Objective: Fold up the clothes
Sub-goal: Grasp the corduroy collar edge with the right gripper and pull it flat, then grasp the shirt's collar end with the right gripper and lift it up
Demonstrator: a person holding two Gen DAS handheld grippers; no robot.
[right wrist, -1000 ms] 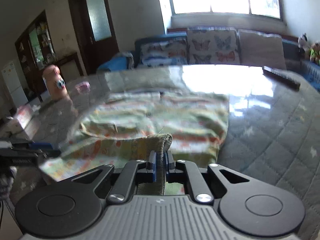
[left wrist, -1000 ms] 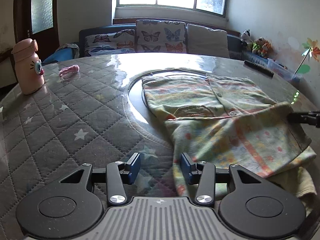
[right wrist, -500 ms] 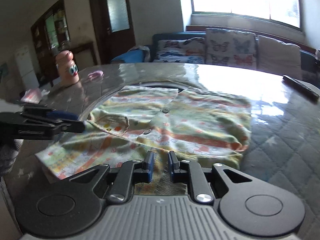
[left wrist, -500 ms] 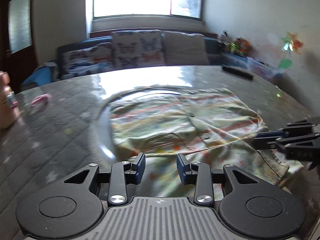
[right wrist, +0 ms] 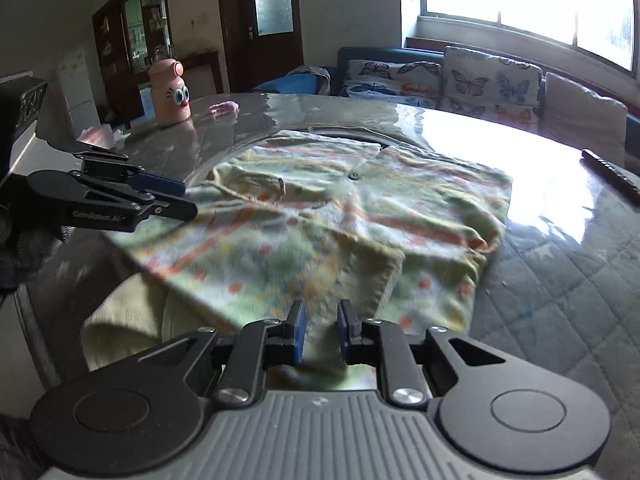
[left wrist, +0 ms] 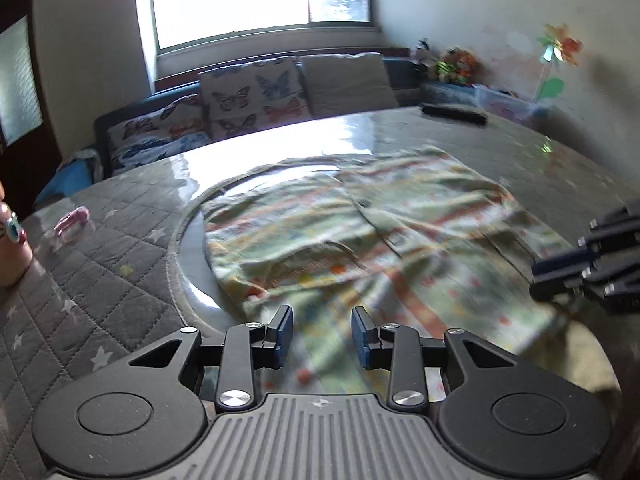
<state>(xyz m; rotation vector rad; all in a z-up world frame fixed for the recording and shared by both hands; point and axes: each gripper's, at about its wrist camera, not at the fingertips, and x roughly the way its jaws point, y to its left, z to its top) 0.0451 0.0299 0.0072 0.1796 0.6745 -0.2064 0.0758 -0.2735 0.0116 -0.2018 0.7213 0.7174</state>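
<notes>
1. A patterned garment (left wrist: 360, 232), pale green with orange stripes and small dots, lies spread flat on the round table (left wrist: 100, 280), partly over the glass turntable (left wrist: 192, 248) at its centre.
2. In the left wrist view its long axis runs from the near edge of the table up and away toward the sofa (left wrist: 248, 100). The buttoned front faces up, and a folded-over flap lies across the near part.
3. The garment's near end hangs toward the table edge, with a plain yellowish layer (right wrist: 120, 320) showing from under it in the right wrist view.
4. Only the right wrist view shows the whole pink bottle (right wrist: 170, 92) with cartoon eyes, the dark door (right wrist: 260, 20) and the shelving behind. Only the left wrist view shows the paper pinwheel (left wrist: 558, 48) on the wall and the toys in the corner.
5. Both views show the black remote (left wrist: 454, 114) at the far side of the table.
6. The left gripper (left wrist: 322, 336) hovers over the garment's near edge, jaws moderately apart after closing somewhat, with nothing clamped.
7. The right gripper (right wrist: 320, 330) has just been opening. Its jaws stand narrowly apart, cloth lies in the gap below them, and the pads do not press on it.
</notes>
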